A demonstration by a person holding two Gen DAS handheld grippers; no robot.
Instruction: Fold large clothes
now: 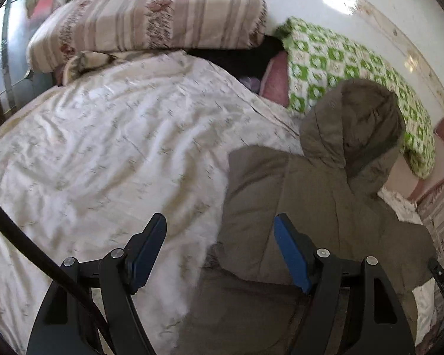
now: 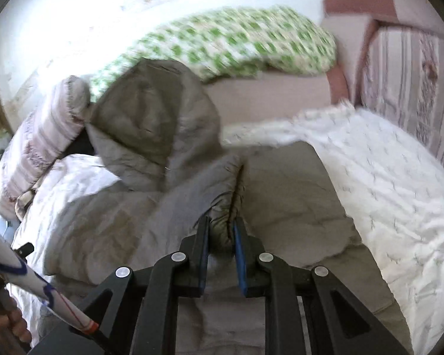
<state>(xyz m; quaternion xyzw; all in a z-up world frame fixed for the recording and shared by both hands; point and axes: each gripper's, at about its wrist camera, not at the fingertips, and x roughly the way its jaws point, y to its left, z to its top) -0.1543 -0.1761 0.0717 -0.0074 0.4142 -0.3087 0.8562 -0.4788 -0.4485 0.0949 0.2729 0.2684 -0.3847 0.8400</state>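
Jacket (image 2: 151, 136), a large olive-brown hooded one, lies on the white quilt (image 1: 103, 136), and a bunched fold of its edge sits clamped between the pads of the right gripper (image 2: 222, 230). From that pinch the garment runs away and to the left in the right wrist view, its long axis ending at the hood (image 1: 352, 118) beside the green checked pillow (image 1: 340, 59). The left gripper (image 1: 219, 251) hovers with jaws apart and empty over the jacket's near left edge, so it looks nearer the free side.
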